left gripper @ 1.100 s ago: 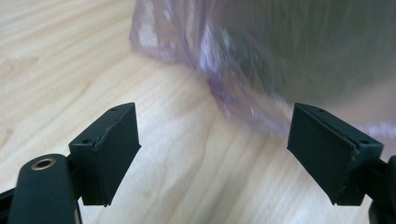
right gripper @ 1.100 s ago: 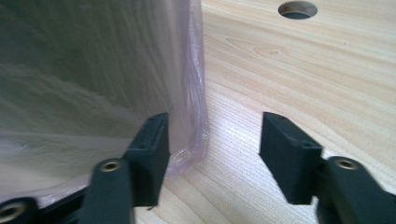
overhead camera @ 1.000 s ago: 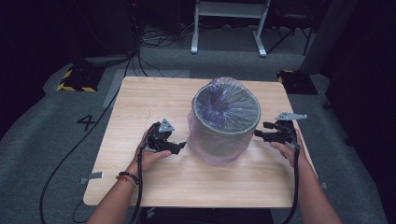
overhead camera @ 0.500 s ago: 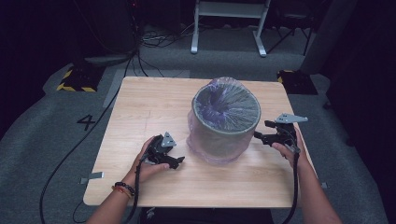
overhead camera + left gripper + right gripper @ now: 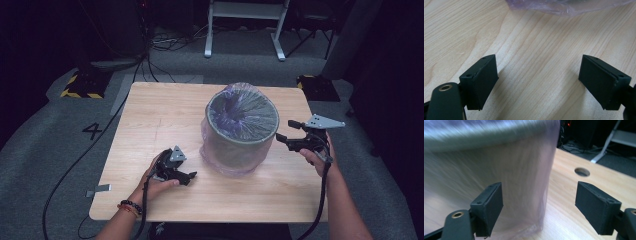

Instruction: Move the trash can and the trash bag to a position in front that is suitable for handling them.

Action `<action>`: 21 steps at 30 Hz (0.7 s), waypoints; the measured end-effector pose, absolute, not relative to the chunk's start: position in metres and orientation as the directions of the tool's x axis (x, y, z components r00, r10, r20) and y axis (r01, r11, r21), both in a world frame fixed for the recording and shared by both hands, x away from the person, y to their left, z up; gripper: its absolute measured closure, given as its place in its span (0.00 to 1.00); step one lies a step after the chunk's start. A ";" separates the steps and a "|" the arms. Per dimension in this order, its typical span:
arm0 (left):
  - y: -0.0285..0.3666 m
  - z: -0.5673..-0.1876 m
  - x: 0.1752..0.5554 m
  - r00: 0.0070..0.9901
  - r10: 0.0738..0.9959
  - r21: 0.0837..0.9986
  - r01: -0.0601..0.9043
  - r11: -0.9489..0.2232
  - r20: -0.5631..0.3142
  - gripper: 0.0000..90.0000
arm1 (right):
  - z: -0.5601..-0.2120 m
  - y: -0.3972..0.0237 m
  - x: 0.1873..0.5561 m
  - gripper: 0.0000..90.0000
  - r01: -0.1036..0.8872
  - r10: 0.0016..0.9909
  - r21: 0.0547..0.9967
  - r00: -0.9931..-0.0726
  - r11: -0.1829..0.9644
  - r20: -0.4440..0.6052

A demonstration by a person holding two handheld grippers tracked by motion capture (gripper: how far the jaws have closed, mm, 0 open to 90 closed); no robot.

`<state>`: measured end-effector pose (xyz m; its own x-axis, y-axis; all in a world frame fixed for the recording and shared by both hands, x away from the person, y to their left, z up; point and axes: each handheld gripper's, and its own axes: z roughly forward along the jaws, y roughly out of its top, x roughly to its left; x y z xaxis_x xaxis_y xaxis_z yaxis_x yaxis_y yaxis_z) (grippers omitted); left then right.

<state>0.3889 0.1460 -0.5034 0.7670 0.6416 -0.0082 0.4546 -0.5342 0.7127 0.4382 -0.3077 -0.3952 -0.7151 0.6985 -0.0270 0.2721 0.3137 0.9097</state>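
Observation:
A grey round bin (image 5: 235, 145) lined with a thin purple bag (image 5: 243, 107) stands in the middle of the wooden table (image 5: 160, 110). My left gripper (image 5: 192, 176) rests low on the table in front of the bin's left side, open, with bare wood between its jaws (image 5: 539, 72). The bag's bottom edge (image 5: 564, 6) lies just beyond it. My right gripper (image 5: 286, 131) hovers at the bin's right side near the rim. It is open (image 5: 539, 200); its jaws have just been opening, and nothing is pinched between them. The bagged bin wall (image 5: 499, 170) stands close ahead.
A round hole (image 5: 582, 172) is cut into the tabletop beyond the bin. Bare wood stretches across the table's left half and front strip. Cables, a white frame stand (image 5: 245, 25) and yellow-black striped blocks (image 5: 82, 85) lie on the grey floor around the table.
My left gripper has drawn back from the bin toward the table's front and settled low on the wood. My right gripper has risen a little beside the bin.

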 end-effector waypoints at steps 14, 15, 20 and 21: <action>0.147 -0.504 0.388 0.769 0.640 0.713 0.453 -0.534 -0.010 0.17 | -0.368 -0.299 0.427 0.24 0.189 0.666 0.921 -0.740 0.340 -0.094; 0.147 -0.503 0.388 0.769 0.639 0.712 0.454 -0.535 -0.009 0.17 | -0.367 -0.300 0.427 0.24 0.189 0.664 0.920 -0.741 0.343 -0.095; 0.147 -0.504 0.388 0.769 0.639 0.713 0.453 -0.535 -0.009 0.17 | -0.365 -0.303 0.424 0.24 0.183 0.654 0.920 -0.750 0.347 -0.098; 0.147 -0.504 0.388 0.769 0.639 0.713 0.453 -0.535 -0.009 0.17 | -0.365 -0.304 0.423 0.24 0.180 0.651 0.923 -0.753 0.340 -0.092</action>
